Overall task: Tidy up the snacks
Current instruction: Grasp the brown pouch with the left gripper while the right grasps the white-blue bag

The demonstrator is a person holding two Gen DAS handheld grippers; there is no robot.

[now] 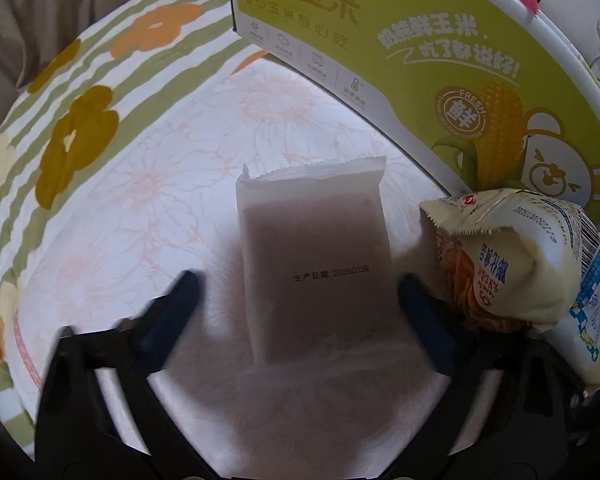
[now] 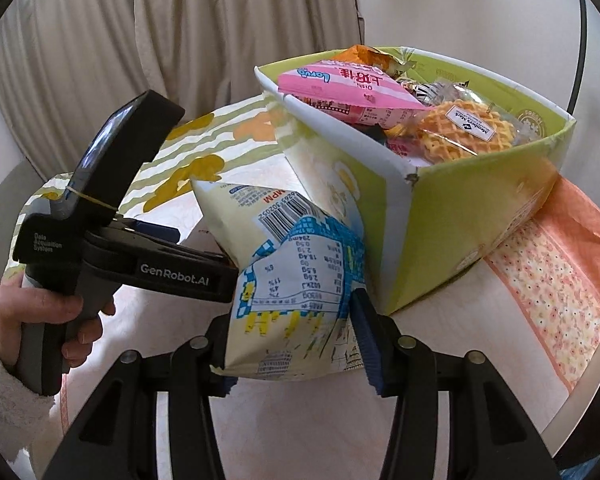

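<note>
A translucent white packet [image 1: 316, 256] with a brownish block inside lies flat on the table. My left gripper [image 1: 296, 284] is open, a finger on each side of the packet, not touching it. My right gripper [image 2: 292, 332] is shut on a cream and blue snack bag [image 2: 296, 264] and holds it beside the green corn-printed box [image 2: 460, 216]. The same bag [image 1: 516, 256] shows at the right of the left wrist view, in front of the box [image 1: 420, 64]. The box holds a pink packet [image 2: 348, 92], a wrapped waffle [image 2: 464, 128] and other snacks.
The round table [image 2: 440, 380] has a pale floral cloth with a green-striped flower border [image 1: 68, 120]. An orange floral cloth [image 2: 560, 264] lies under the box at the right. Beige curtains [image 2: 140, 40] hang behind. The left device [image 2: 112, 240] is at the left of the right wrist view.
</note>
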